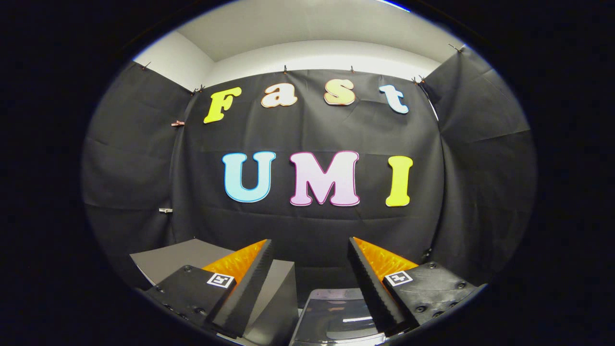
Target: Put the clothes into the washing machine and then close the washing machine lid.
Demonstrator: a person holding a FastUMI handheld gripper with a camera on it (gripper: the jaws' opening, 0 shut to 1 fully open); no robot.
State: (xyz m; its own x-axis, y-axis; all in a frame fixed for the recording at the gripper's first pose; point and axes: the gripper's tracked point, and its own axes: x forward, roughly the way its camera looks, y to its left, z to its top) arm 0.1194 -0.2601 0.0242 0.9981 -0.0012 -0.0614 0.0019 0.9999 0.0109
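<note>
The fingers [310, 269] stood apart with nothing between them, tilted up toward the booth wall. Low down in the gap between them, and partly behind the right finger, lay a glossy dark panel with a pale rim [336, 315]; I took it for the washing machine's lid or top, though too little of it showed to say whether it was open. Left of it, behind the left finger, sat grey slanted surfaces [182, 254], probably part of the machine or the bench. I could see no clothes. The risk, to my mind, was lowering half-blind: aimed so high, the fingers could knock the glossy panel or close on nothing.
</note>
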